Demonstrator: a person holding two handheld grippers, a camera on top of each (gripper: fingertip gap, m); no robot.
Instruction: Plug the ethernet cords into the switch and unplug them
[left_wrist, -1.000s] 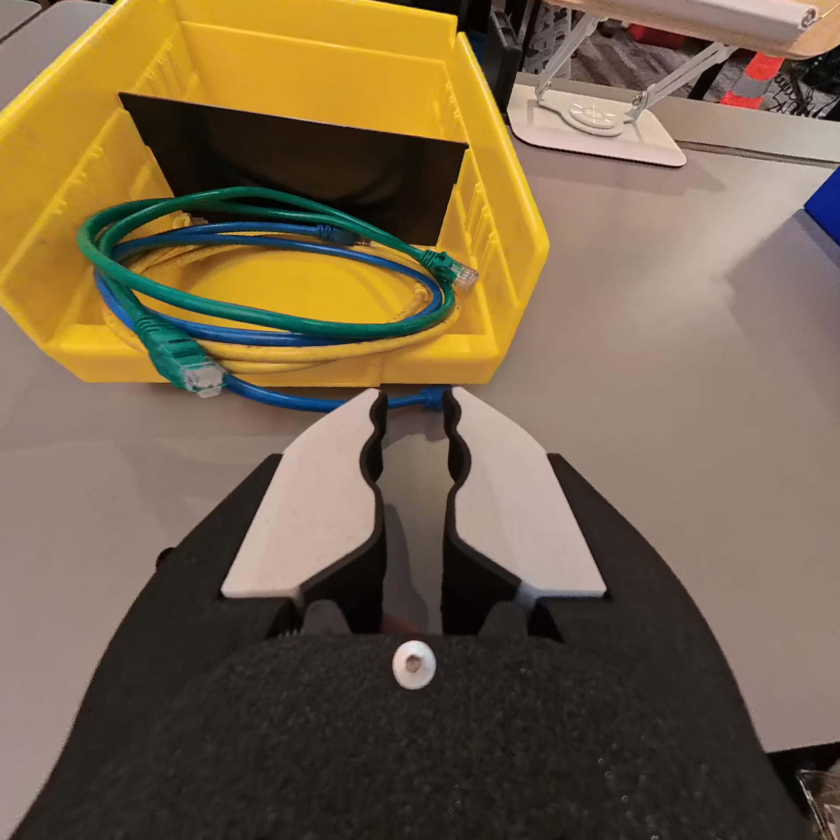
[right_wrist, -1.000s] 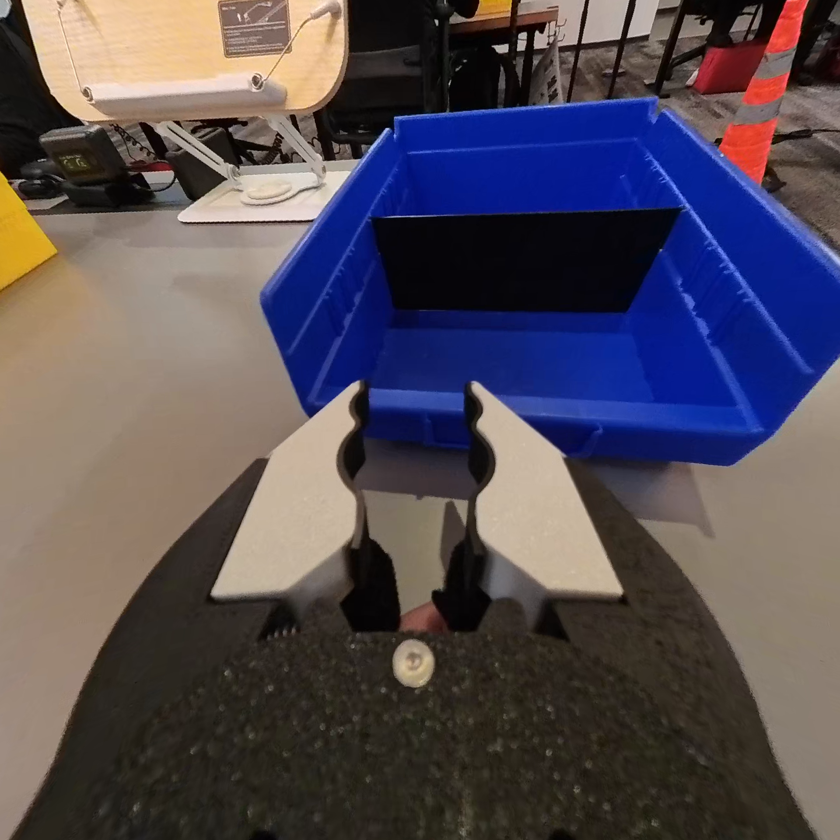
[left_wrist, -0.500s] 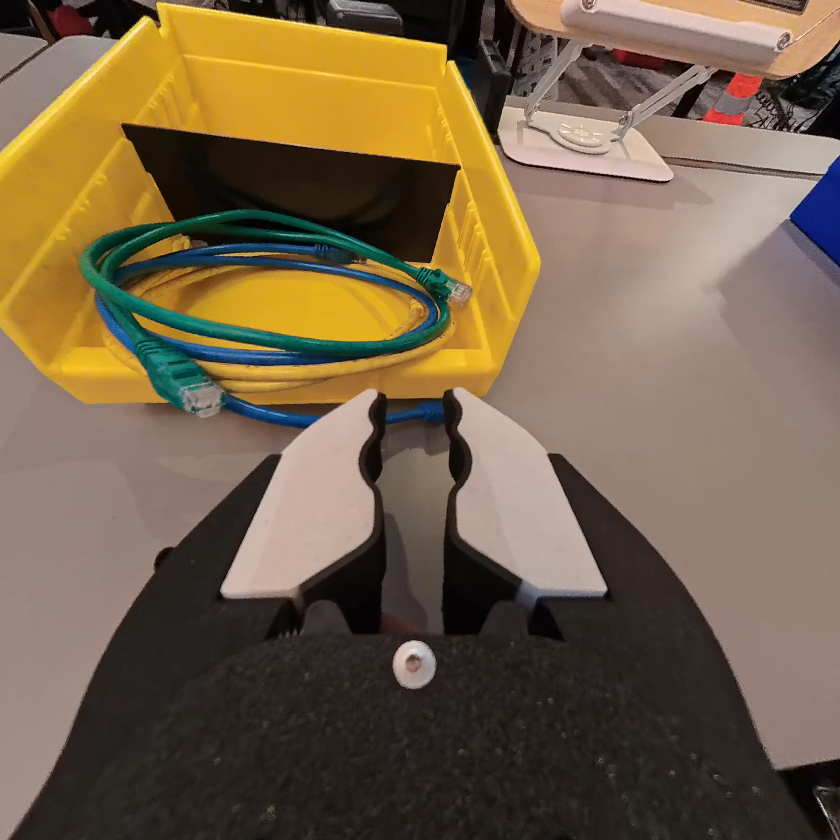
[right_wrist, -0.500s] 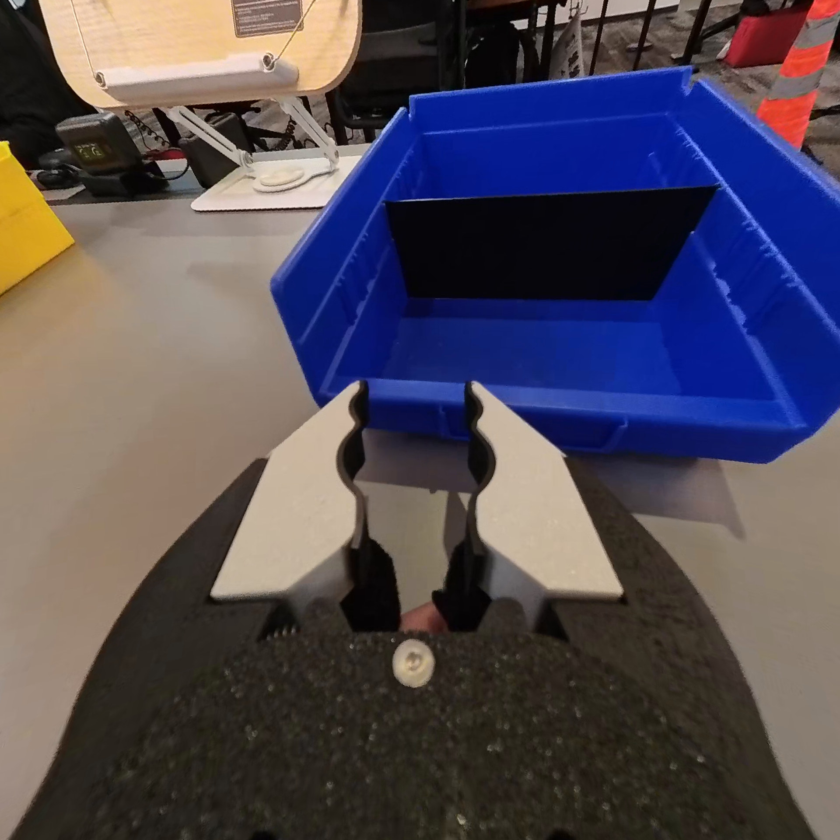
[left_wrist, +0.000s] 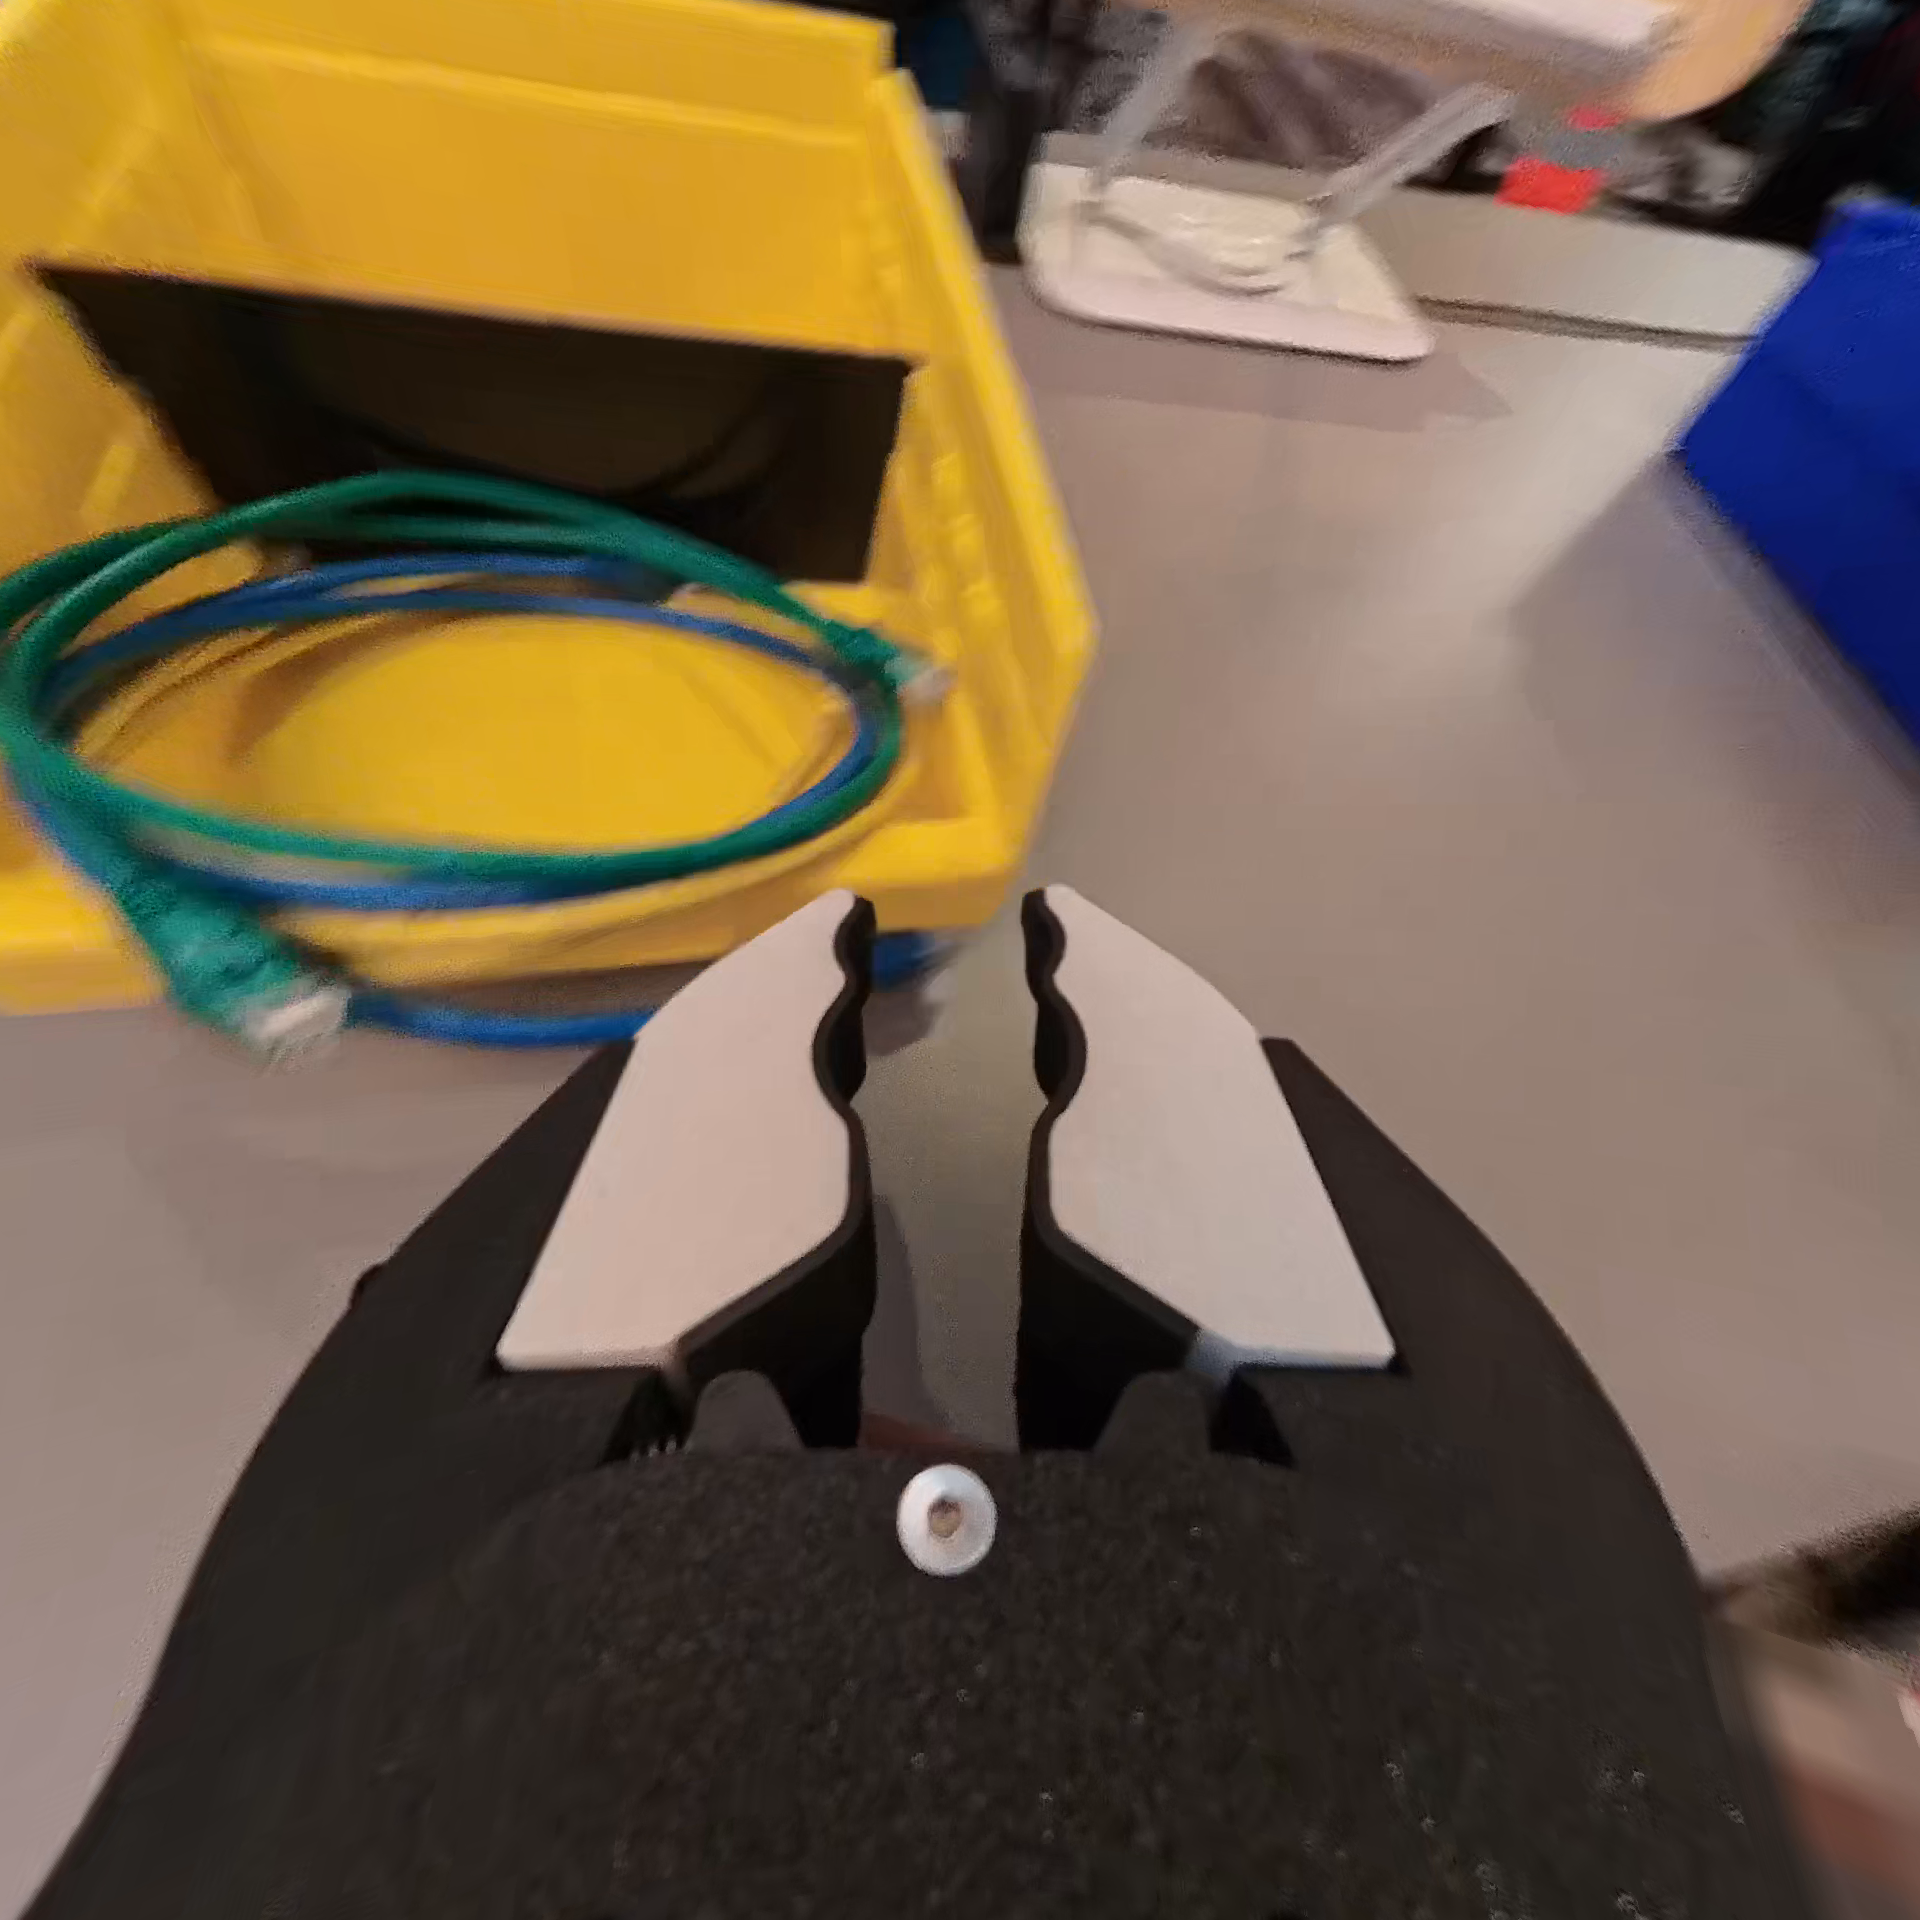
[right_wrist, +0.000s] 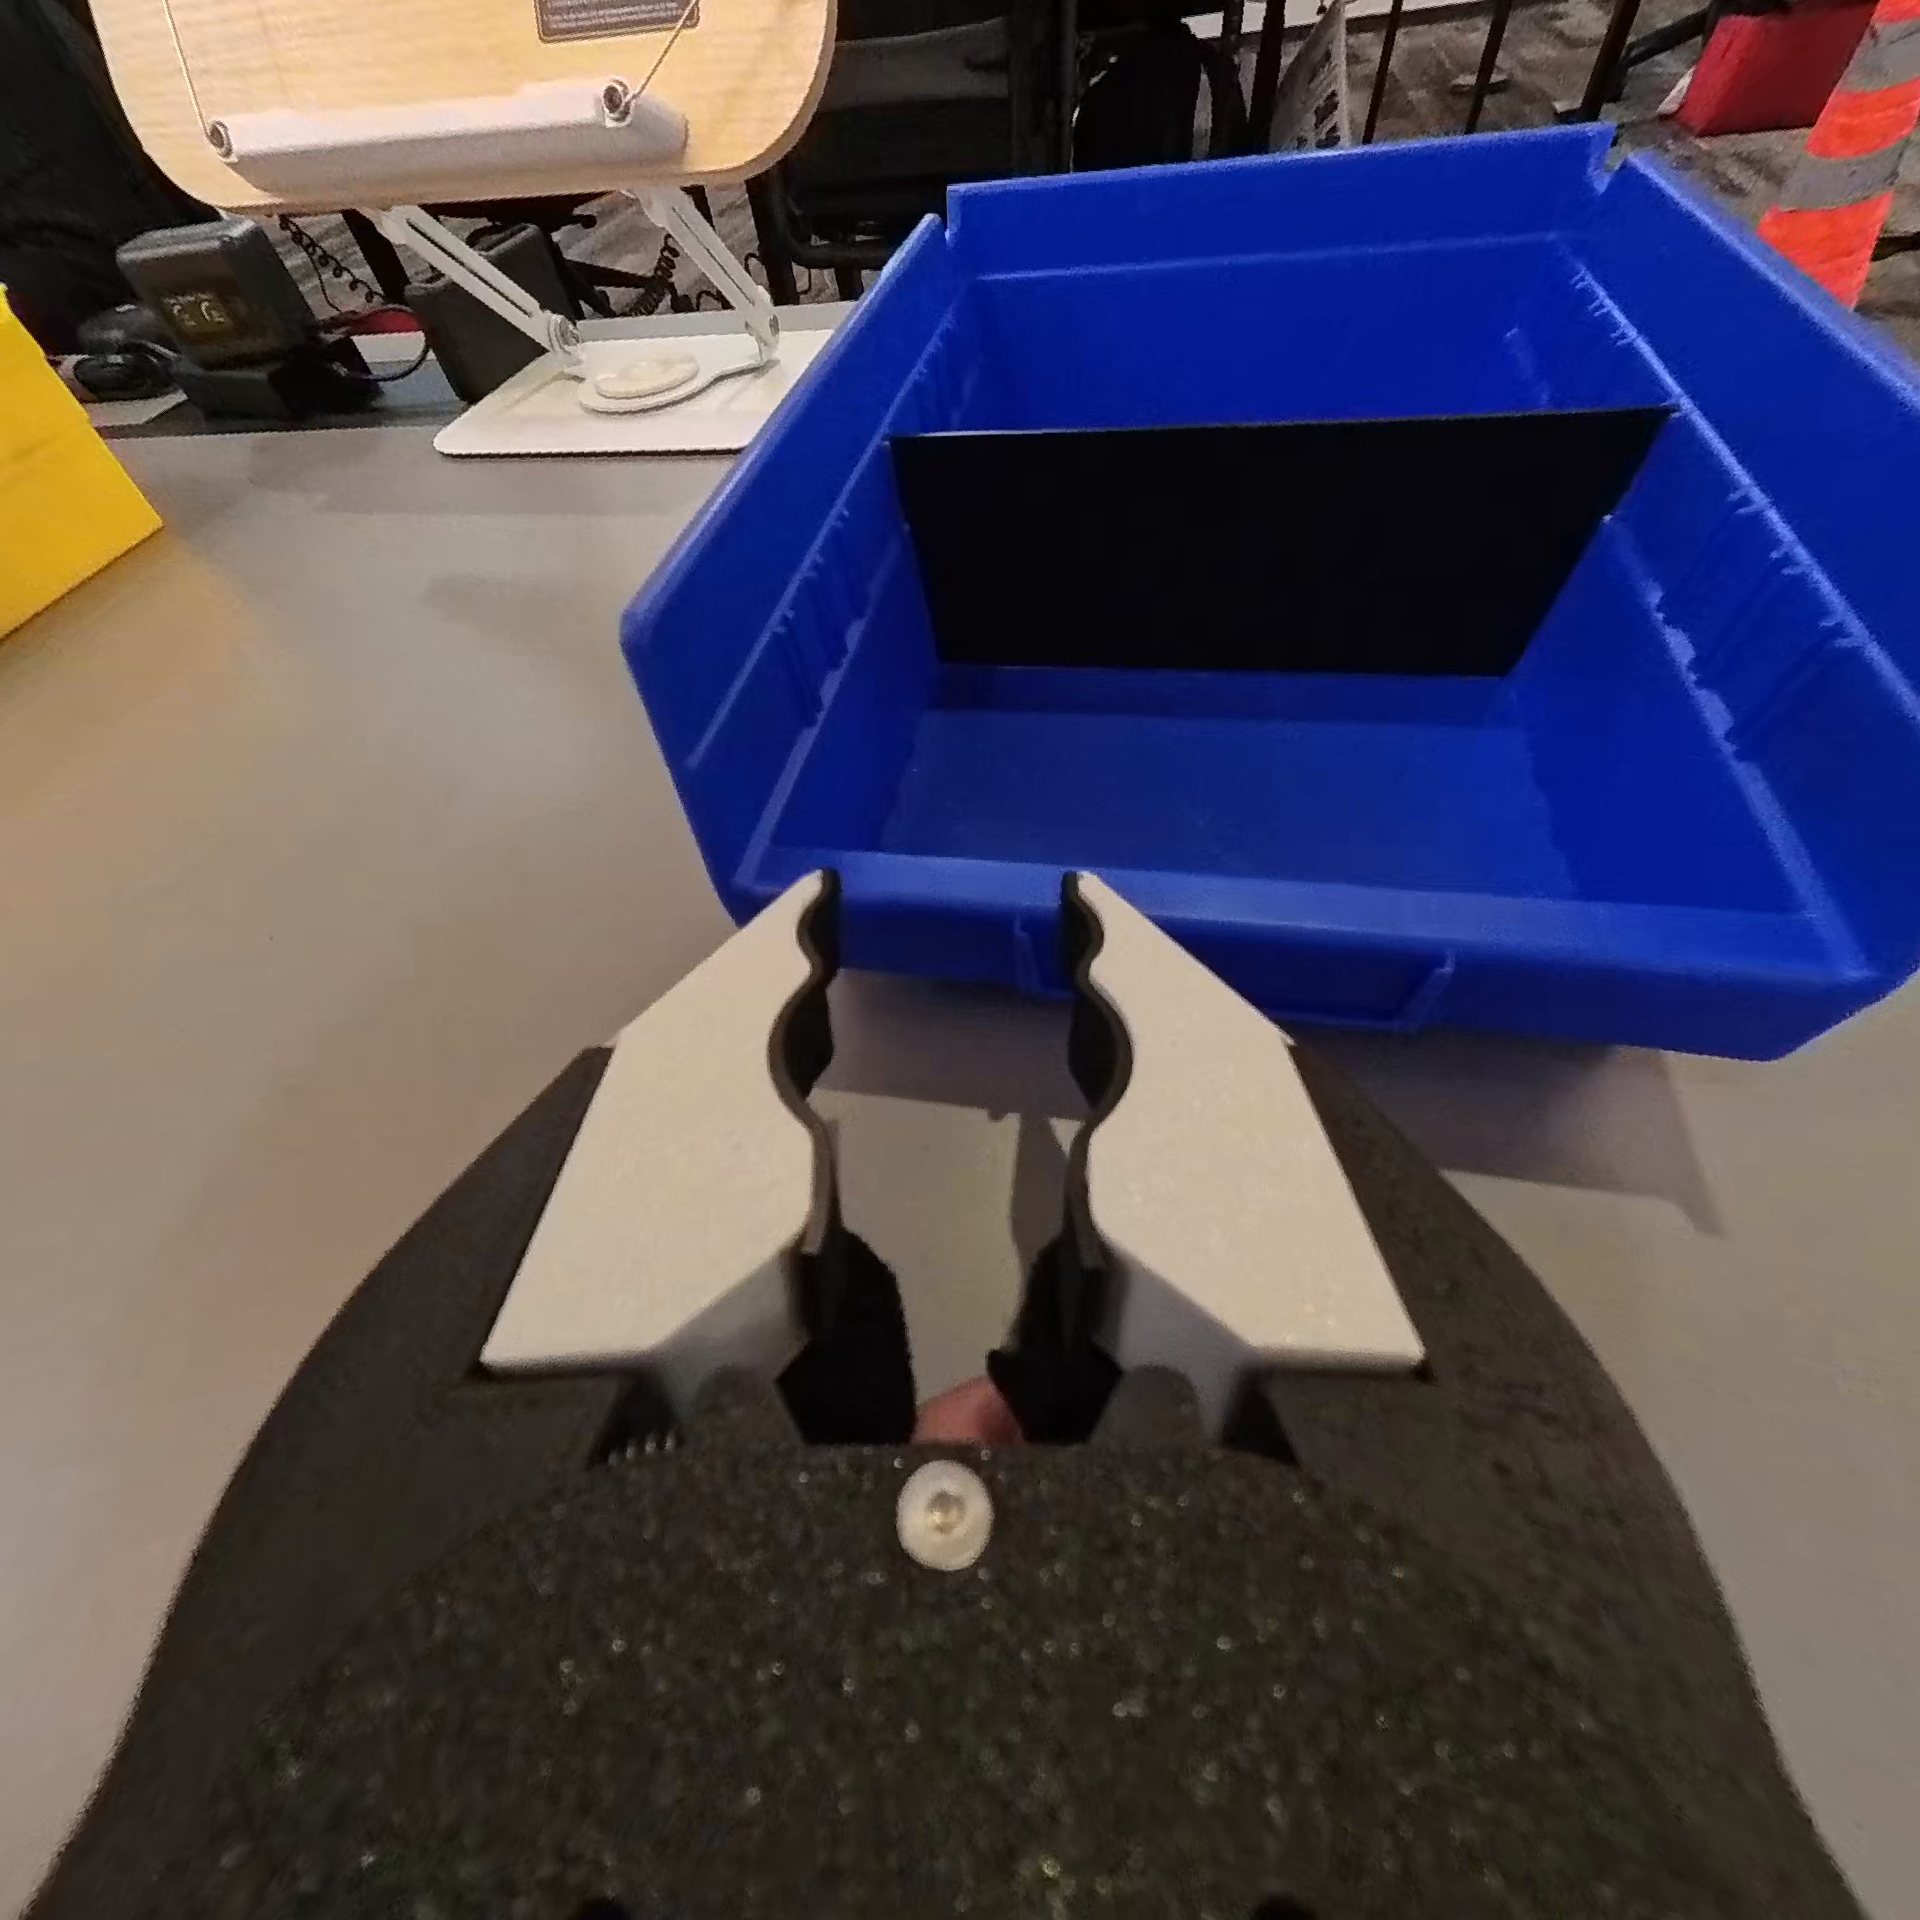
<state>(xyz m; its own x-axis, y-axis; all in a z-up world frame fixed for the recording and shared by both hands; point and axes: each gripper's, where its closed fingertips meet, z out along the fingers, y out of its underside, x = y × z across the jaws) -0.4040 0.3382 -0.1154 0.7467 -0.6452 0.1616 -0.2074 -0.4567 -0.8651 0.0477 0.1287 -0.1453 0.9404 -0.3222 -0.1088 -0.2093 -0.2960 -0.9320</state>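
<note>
Cords show only to my left claw (left_wrist: 940, 914), fingers apart and empty: three coils, one green cord (left_wrist: 436, 831), one blue cord (left_wrist: 488, 1023) and one yellow cord (left_wrist: 665, 914), in the yellow bin (left_wrist: 966, 416), blue trailing onto the table (left_wrist: 1403, 831). Only my right claw (right_wrist: 945, 894), also parted and empty, sees inside the blue bin (right_wrist: 1039, 935) and its black divider (right_wrist: 1247, 540). One bin per view; no switch visible.

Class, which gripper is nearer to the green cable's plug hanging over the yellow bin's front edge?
Left. The left gripper sits just right of the green plug; the right gripper faces the blue bin.
</note>
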